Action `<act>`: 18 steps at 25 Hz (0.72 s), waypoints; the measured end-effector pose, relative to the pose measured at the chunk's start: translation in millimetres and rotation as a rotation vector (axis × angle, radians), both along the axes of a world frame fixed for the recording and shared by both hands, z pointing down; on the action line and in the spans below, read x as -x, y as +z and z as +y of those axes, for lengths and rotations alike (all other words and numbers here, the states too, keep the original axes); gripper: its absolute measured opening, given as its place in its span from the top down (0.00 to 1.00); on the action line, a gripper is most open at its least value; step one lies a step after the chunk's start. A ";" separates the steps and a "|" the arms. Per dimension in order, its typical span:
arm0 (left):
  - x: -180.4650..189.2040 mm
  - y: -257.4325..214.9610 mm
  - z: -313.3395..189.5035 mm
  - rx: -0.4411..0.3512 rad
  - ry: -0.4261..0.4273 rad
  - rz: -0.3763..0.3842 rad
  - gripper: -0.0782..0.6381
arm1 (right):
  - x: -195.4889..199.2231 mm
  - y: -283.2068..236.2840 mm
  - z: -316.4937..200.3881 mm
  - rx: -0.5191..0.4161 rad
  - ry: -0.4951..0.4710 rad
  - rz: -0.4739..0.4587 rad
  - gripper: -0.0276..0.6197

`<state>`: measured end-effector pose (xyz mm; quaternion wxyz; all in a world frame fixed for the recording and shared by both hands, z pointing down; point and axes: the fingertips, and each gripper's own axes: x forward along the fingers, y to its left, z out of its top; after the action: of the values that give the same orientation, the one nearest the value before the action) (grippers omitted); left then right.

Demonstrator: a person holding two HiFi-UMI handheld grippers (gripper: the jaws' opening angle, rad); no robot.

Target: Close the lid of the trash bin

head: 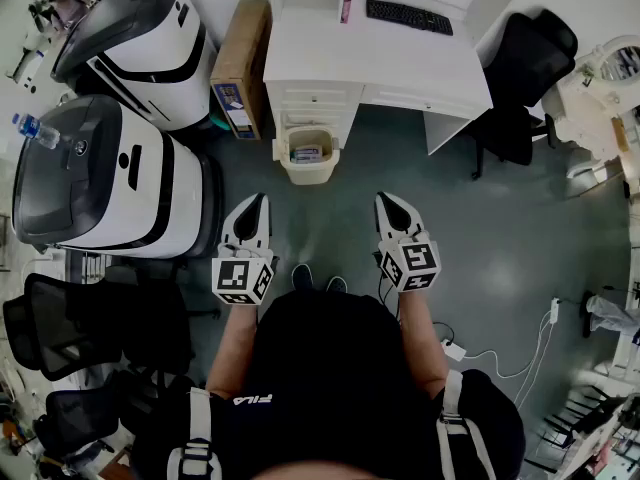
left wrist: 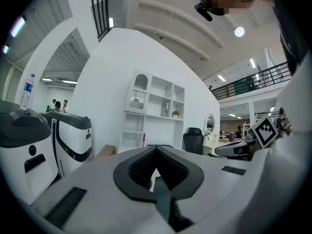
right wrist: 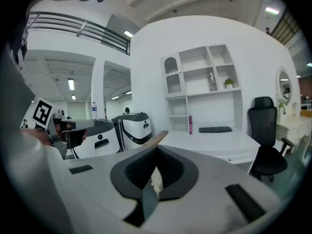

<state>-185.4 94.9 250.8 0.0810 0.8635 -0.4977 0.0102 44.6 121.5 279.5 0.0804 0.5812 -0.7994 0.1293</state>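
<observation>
Two closed tools [head: 260,200] [head: 386,200], open trash bin [head: 308,173]

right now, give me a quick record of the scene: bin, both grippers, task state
bin: beige trash bin on the floor at the foot of the white desk, top open, litter inside
left gripper: shut, empty, apart from the bin
right gripper: shut, empty, apart from the bin
task state: lid not yet closed

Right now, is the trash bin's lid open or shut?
Open. The head view looks straight down into the trash bin: its inside and some litter show, with nothing covering the top.
</observation>
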 end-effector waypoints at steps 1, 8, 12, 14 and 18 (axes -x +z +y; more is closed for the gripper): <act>-2.8 -0.8 2.0 -0.001 0.003 0.000 0.89 | -2.3 -0.4 1.2 0.000 0.000 -0.001 0.95; -13.2 -4.7 13.7 -0.007 0.011 -0.003 0.89 | -10.6 -1.5 8.2 -0.008 -0.008 -0.005 0.95; -15.1 -3.8 17.2 -0.005 0.015 -0.013 0.89 | -9.5 -0.7 10.9 -0.003 -0.032 -0.013 0.95; -17.1 -3.7 18.1 -0.008 0.016 -0.019 0.89 | -11.5 -0.5 11.4 -0.007 -0.031 -0.032 0.95; -21.7 -2.4 16.9 -0.008 0.009 -0.032 0.89 | -21.9 -6.5 11.7 -0.054 0.011 -0.047 0.95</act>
<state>-163.7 111.8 248.5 0.0693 0.8658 -0.4950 0.0225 66.4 133.2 273.1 0.0451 0.5843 -0.8011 0.1216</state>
